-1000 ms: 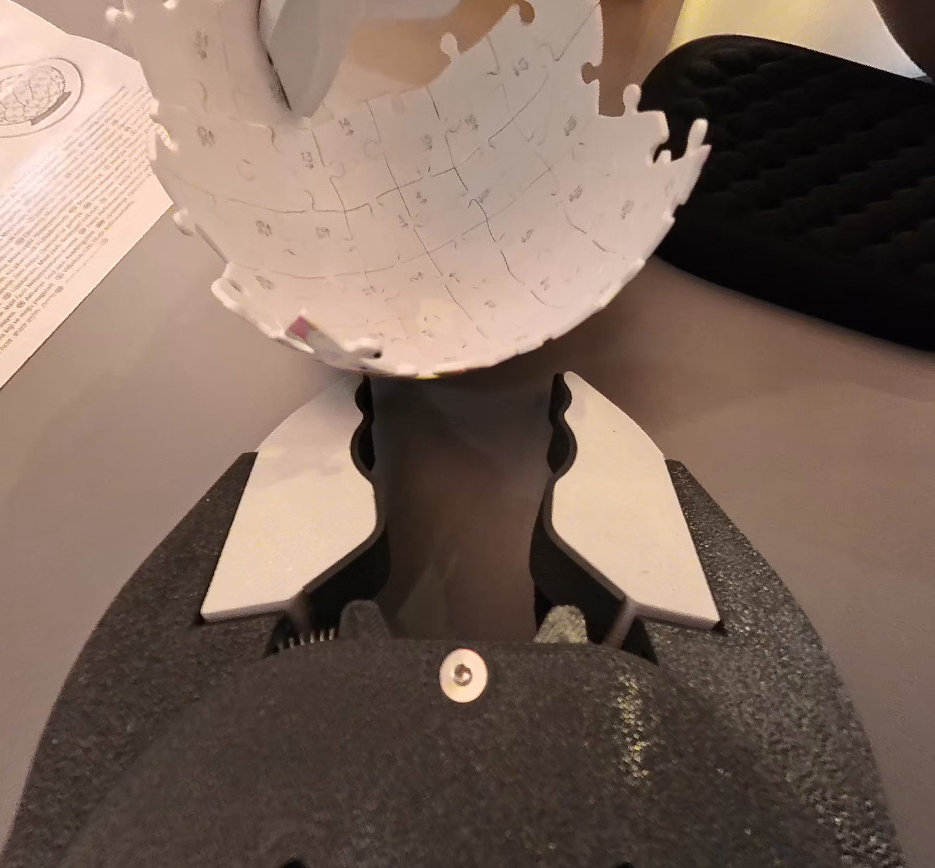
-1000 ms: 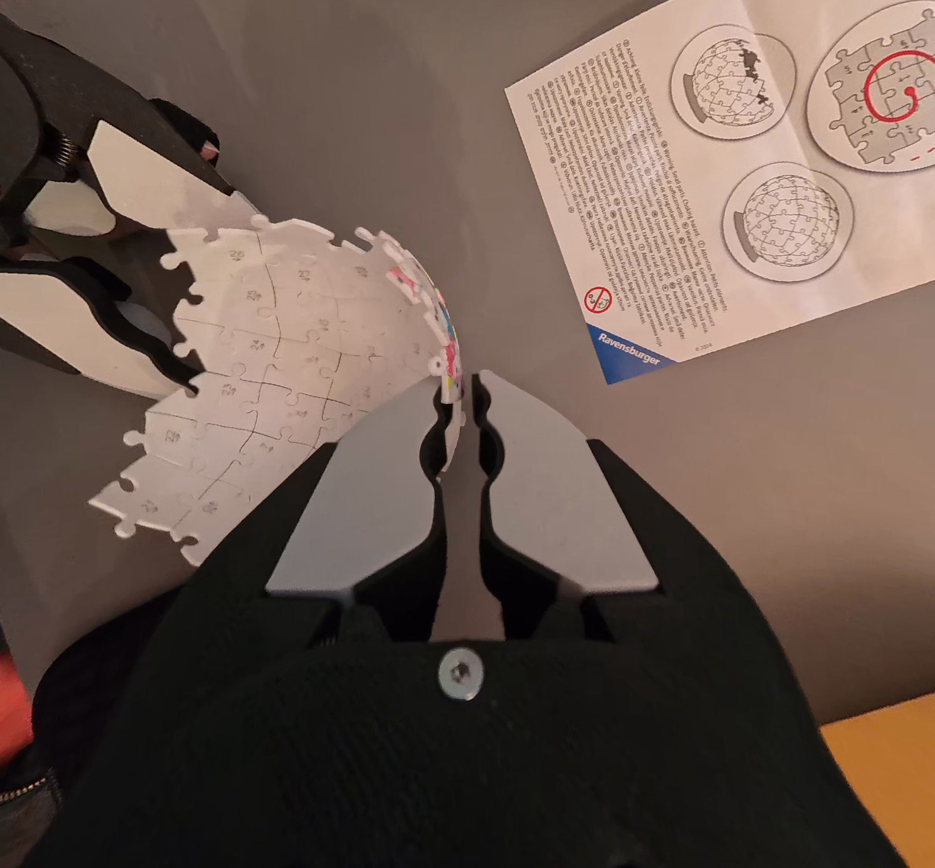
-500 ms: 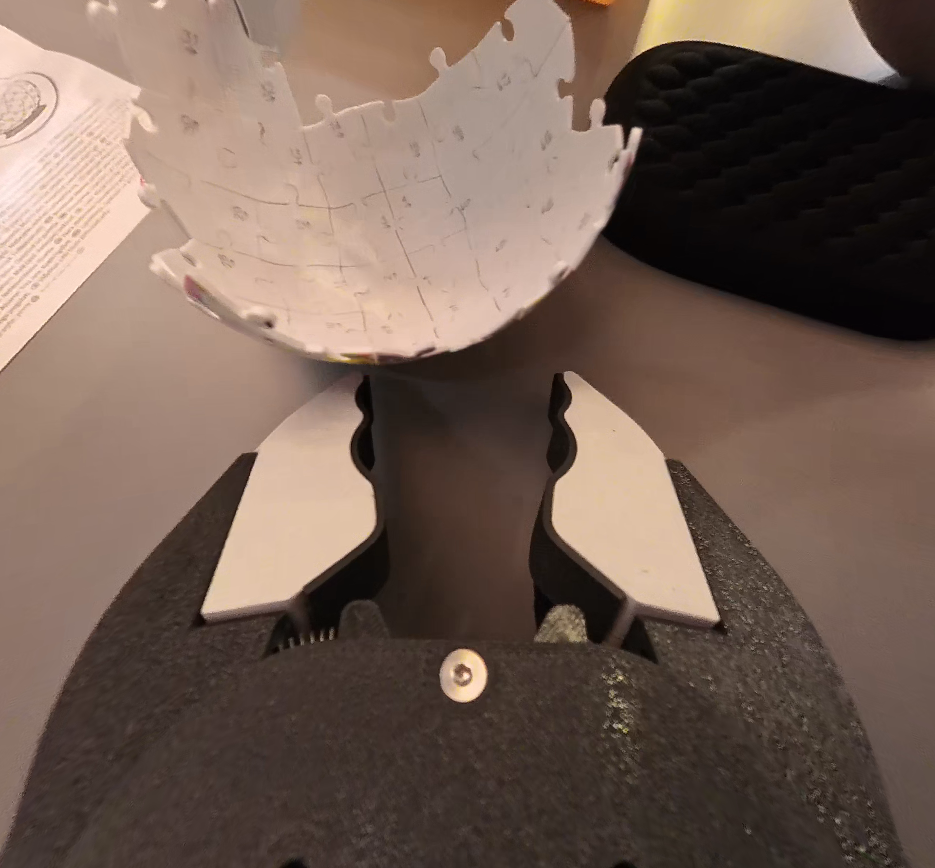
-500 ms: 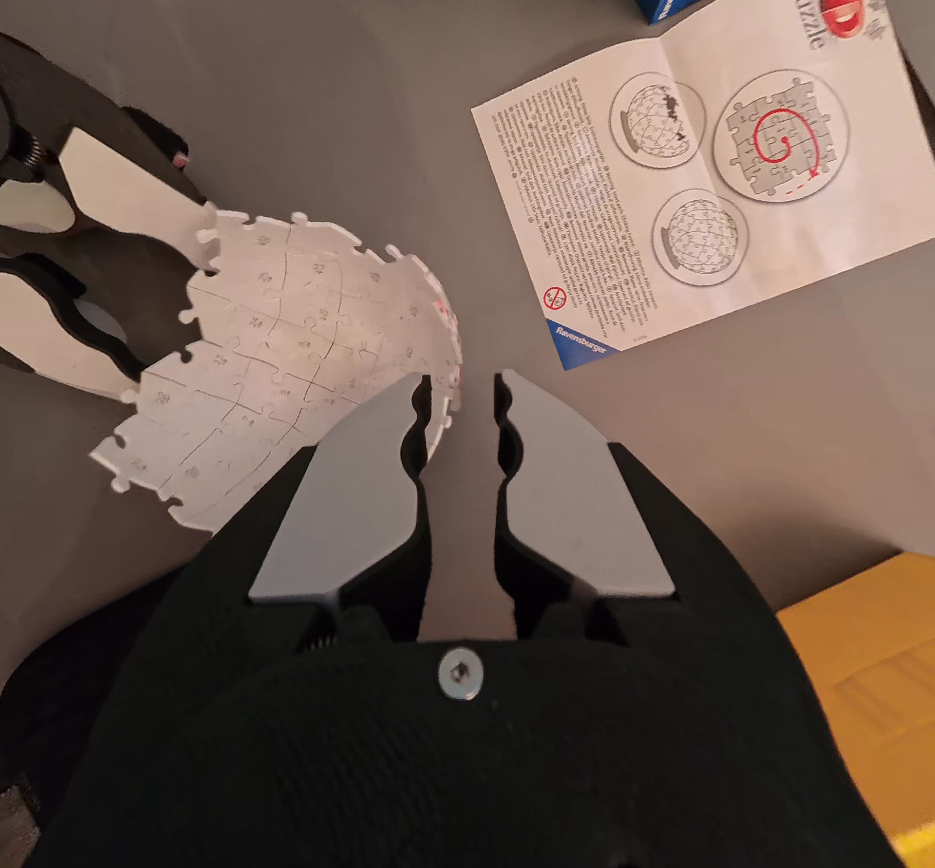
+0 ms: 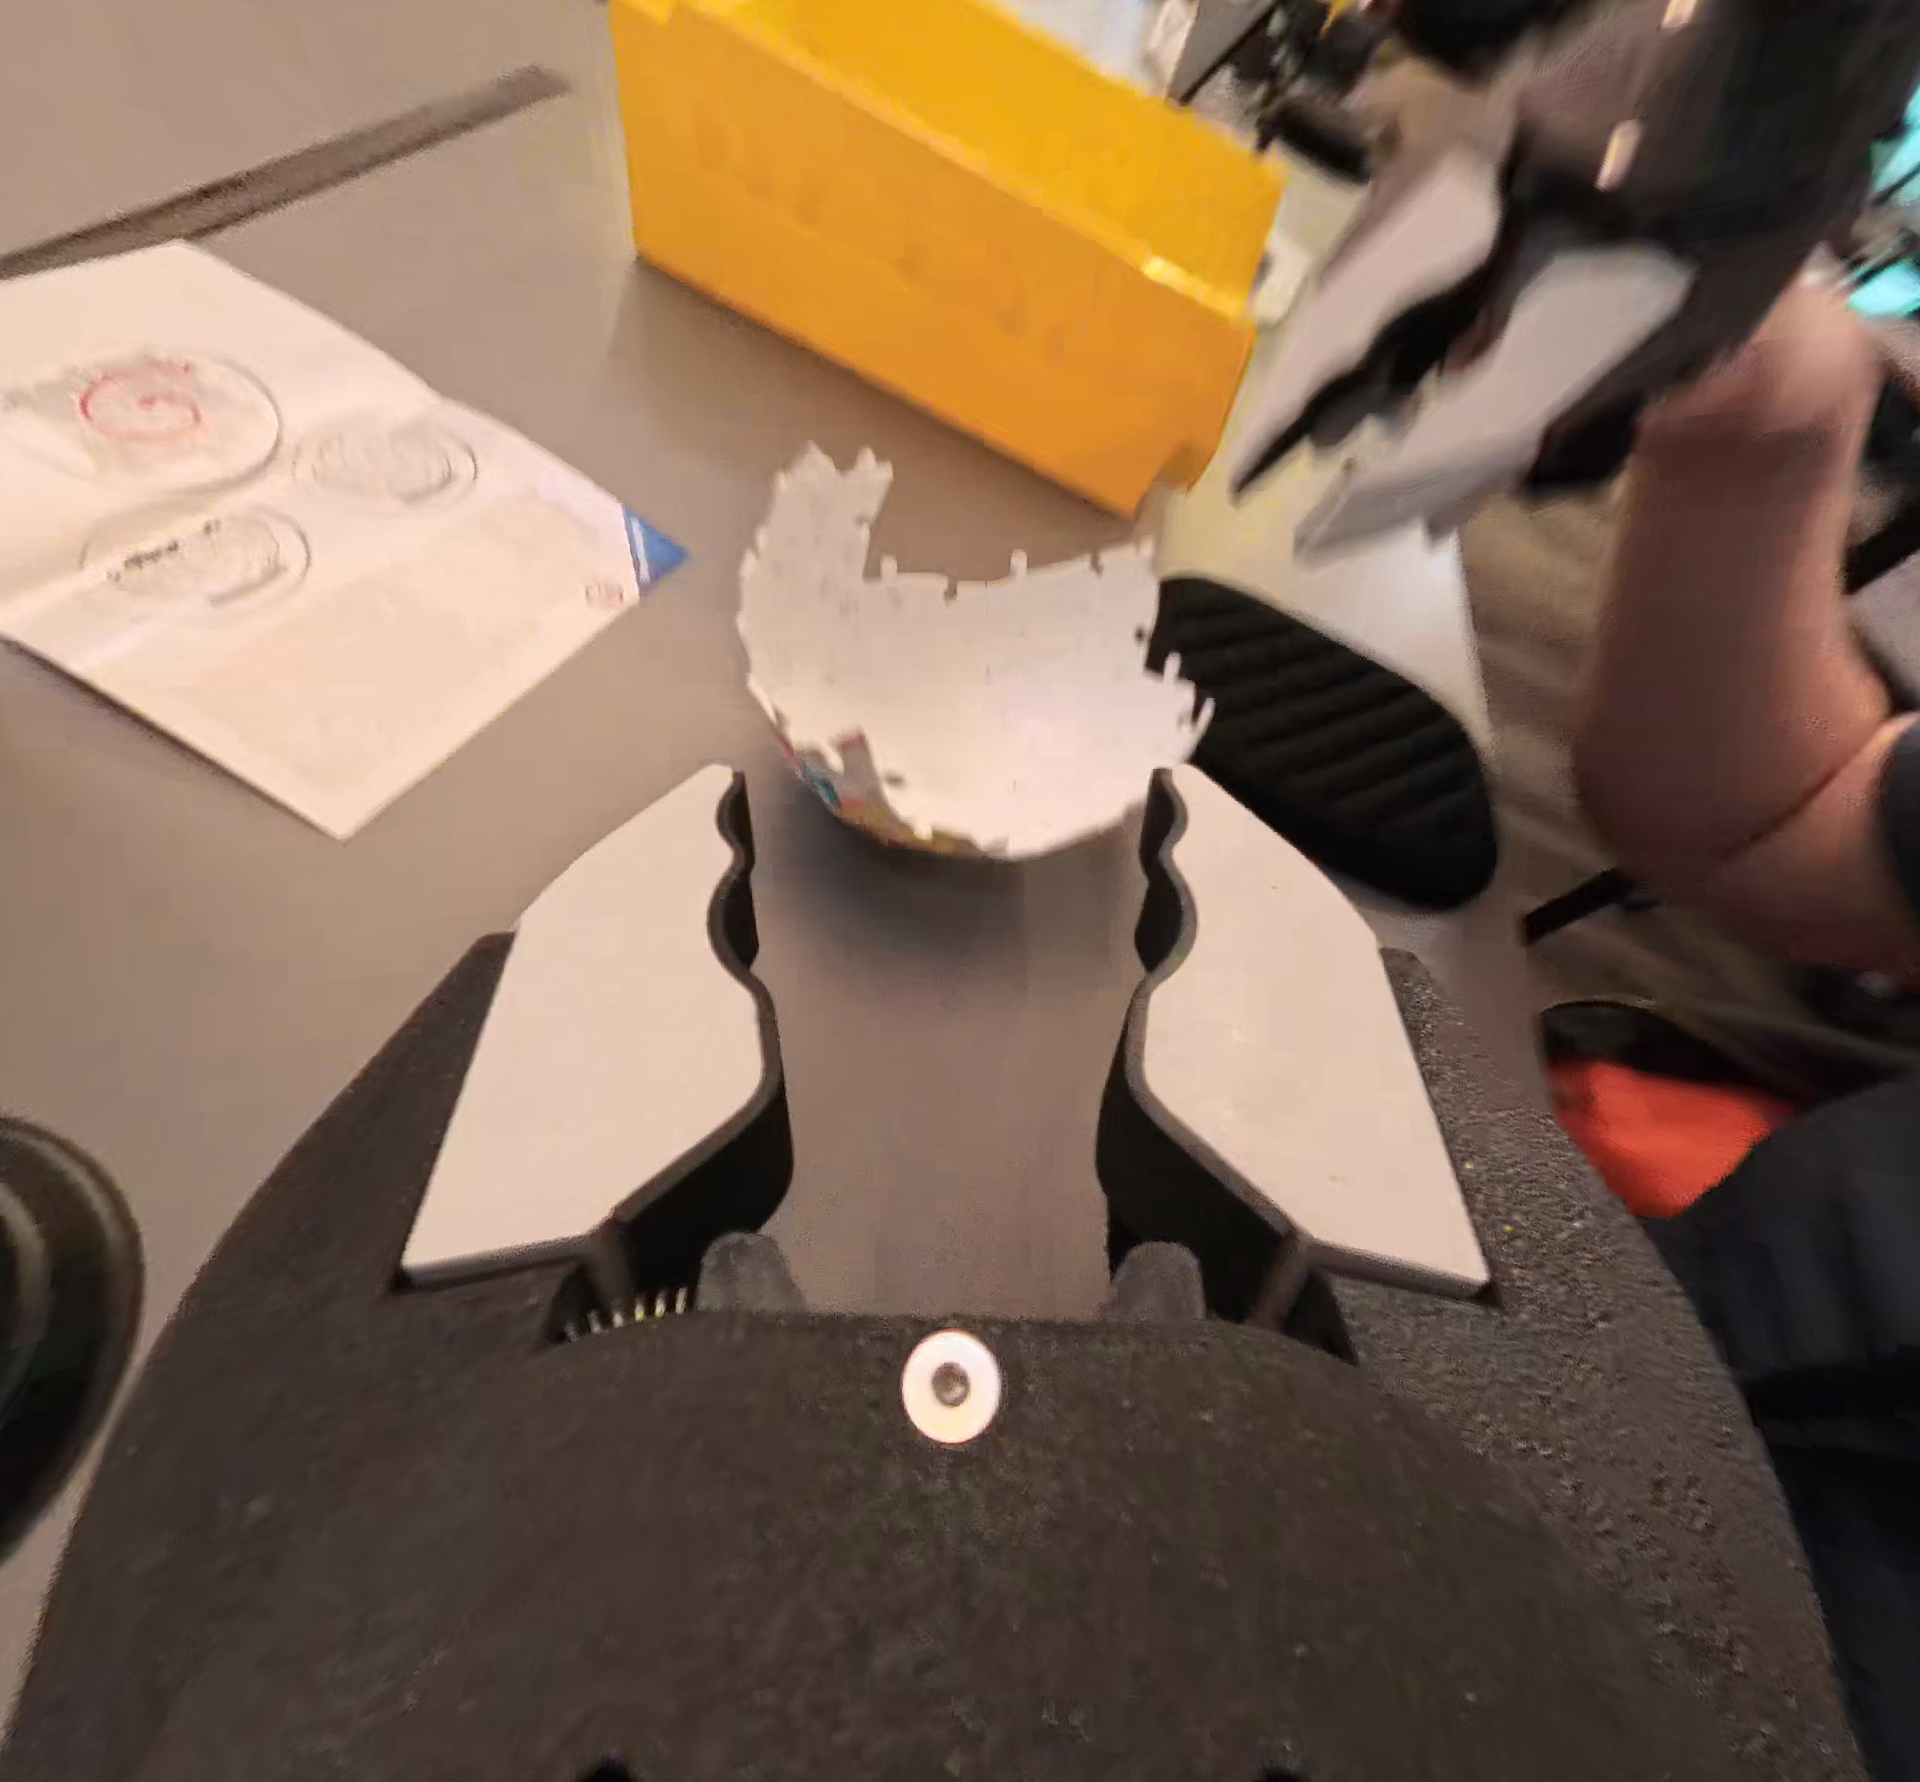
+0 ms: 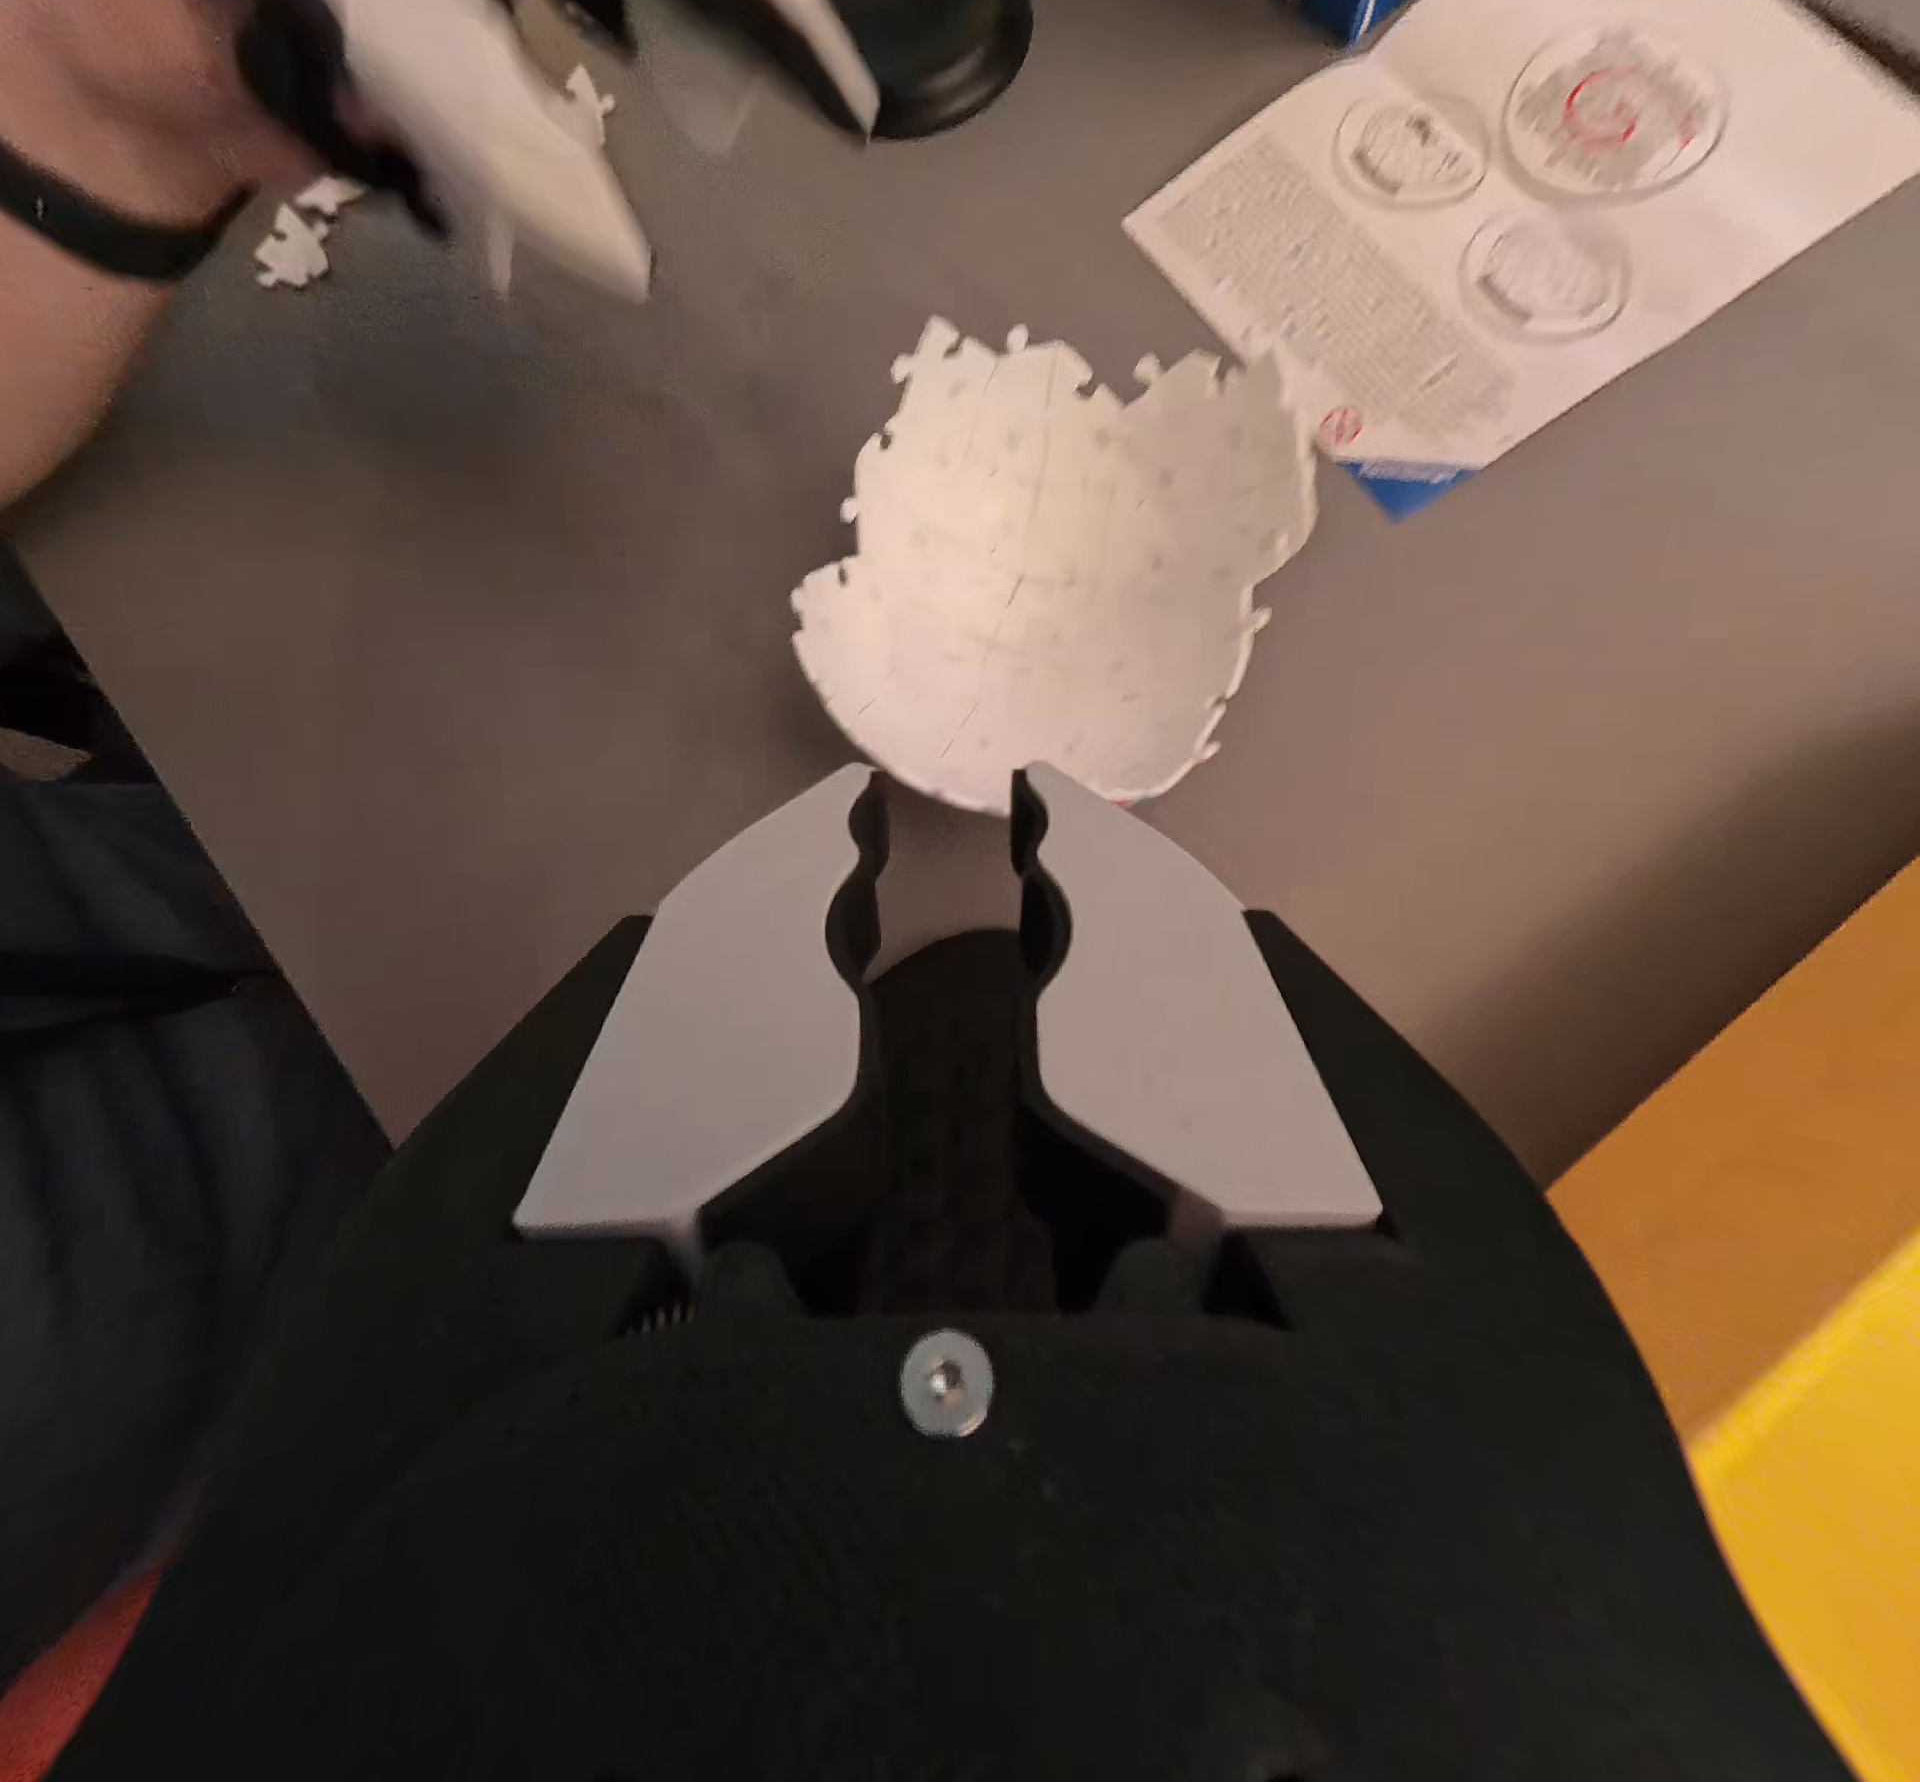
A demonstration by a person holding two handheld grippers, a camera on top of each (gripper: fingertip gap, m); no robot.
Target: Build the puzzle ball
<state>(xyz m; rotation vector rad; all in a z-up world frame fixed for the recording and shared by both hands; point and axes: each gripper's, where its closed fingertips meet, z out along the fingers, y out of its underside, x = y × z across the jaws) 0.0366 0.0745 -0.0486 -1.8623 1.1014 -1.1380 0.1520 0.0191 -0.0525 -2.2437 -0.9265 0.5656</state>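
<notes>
The half-built puzzle ball (image 5: 966,693) sits open-side-up on the desk (image 5: 312,953), free of both tools — at twelve o'clock from the wide-open, empty left tool (image 5: 945,797); right tool (image 6: 945,787) narrower, also empty, seemingly farther.

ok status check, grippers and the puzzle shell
Left gripper open, empty. Right gripper open, empty. Half-built puzzle shell sits free on table. Nothing blocking it.

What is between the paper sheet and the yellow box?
Only the half-built puzzle ball sits roughly between the paper sheet and the yellow box; the rest is bare grey table. The left wrist view shows it.
</notes>
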